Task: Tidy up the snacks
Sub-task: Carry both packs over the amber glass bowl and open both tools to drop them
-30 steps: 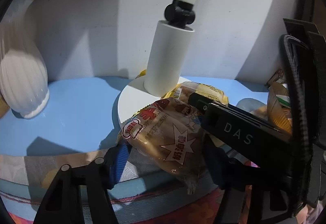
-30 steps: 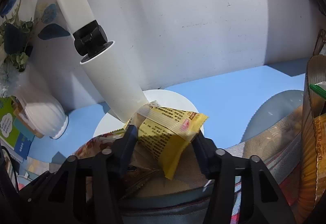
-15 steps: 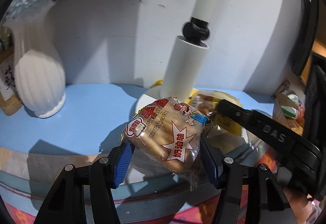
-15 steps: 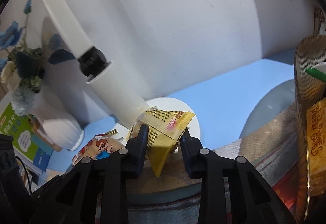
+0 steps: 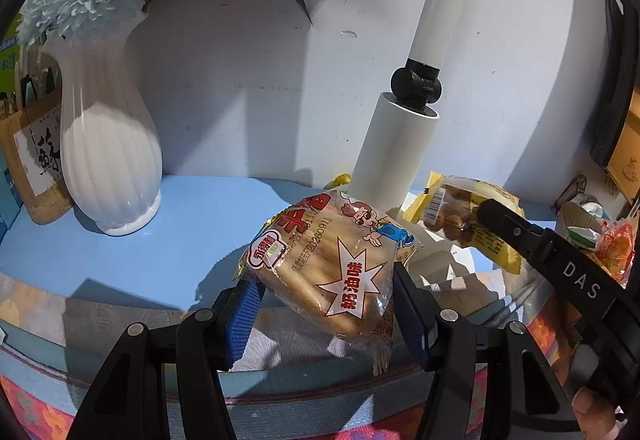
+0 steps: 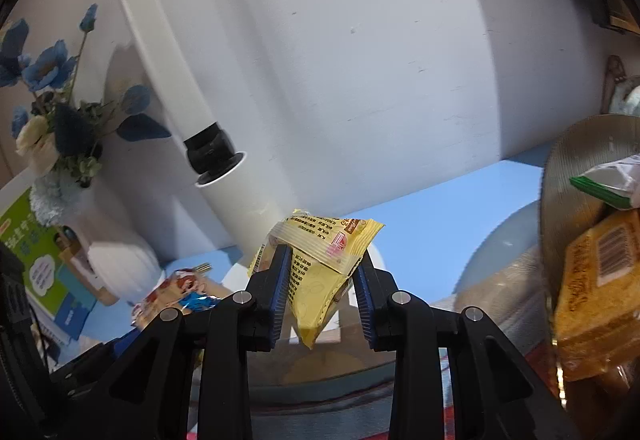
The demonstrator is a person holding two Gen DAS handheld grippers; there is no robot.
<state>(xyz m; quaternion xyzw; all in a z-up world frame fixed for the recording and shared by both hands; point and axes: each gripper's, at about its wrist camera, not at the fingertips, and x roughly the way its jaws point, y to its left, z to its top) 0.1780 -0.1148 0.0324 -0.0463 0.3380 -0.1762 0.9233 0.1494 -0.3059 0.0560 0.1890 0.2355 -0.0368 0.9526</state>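
Both grippers have lifted since a second ago, and the blue table now sits lower in each view, with the vase and its flowers come fully into sight on the left. Left gripper [image 5: 324, 304] is clamped on the bread pack [image 5: 328, 264], its blue-padded fingers [image 5: 240, 316] pressing each side, the pack tilted and held above the table [image 5: 120, 240]. Writing on that clear wrapper: red Chinese characters in a white starburst, a cartoon boy up top, a red oval logo at the left, and a printed string reading 20260911. Over on the right of that view, the right gripper's black arm carries white letters "DAS", and a fingertip shows at the near right corner.

Right gripper [image 6: 322, 292] is closed to a narrow gap on the yellow snack packet [image 6: 320, 260], which hangs point-down between the pads; small print and a barcode are there, too fine to read. The bread pack also peeks in at the near left of this view. Far right, a brown basket [image 6: 580, 160] holds a yellow pack with a barcode and a green-and-white wrapper.

Behind both snacks stands a white lamp post [image 5: 400, 144] with a black joint. The white ribbed vase [image 5: 108, 148] sits far left, beside a wooden holder with black calligraphy.
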